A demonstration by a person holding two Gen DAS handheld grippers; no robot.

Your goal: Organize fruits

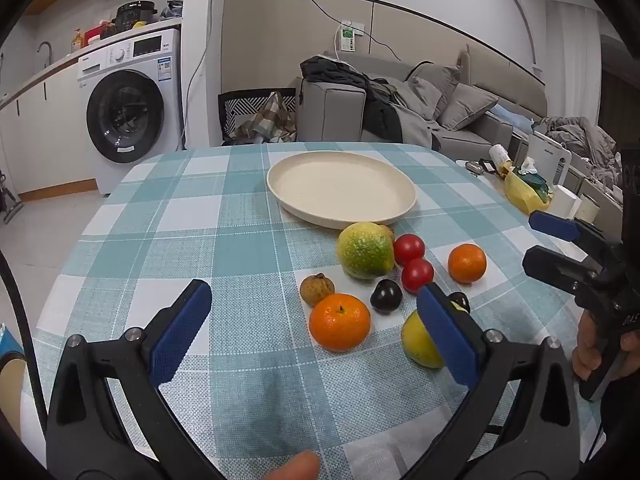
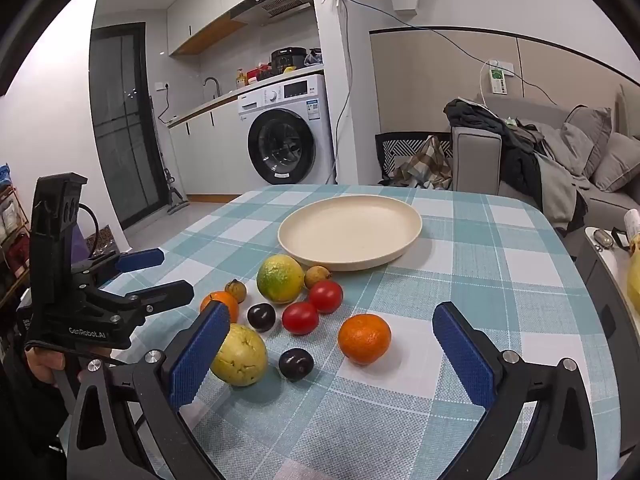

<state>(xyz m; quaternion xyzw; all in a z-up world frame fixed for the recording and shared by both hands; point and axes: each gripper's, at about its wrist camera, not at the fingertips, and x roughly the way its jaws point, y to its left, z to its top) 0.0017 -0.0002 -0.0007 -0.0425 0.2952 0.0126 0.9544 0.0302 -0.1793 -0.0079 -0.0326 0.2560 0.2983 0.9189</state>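
Left gripper [image 1: 314, 332]: jaws wide, holding nothing.
Right gripper [image 2: 330, 356]: jaws wide, empty, above the tablecloth [image 2: 500, 280].
Fruits: oranges [image 2: 364, 338], tomatoes [image 2: 300, 317], plums [image 2: 296, 364] clustered just before the plate.
Plate [image 2: 404, 248]: empty, beyond them.

You've got a round cream plate [image 2: 350, 232] at the centre of the checked-cloth counter [image 2: 500, 280], w/ the fruit grouped on the cloth in front of it. Nearest the plate: a big green-yellow citrus [image 2: 280, 279], w/ two red tomatoes [image 2: 326, 296] to its right in the right wrist view. A lone orange mandarin [image 2: 364, 339] lies right of those. A yellow guava [image 2: 240, 354] sits at the near left, a dark plum [image 2: 296, 364] between it and the mandarin.
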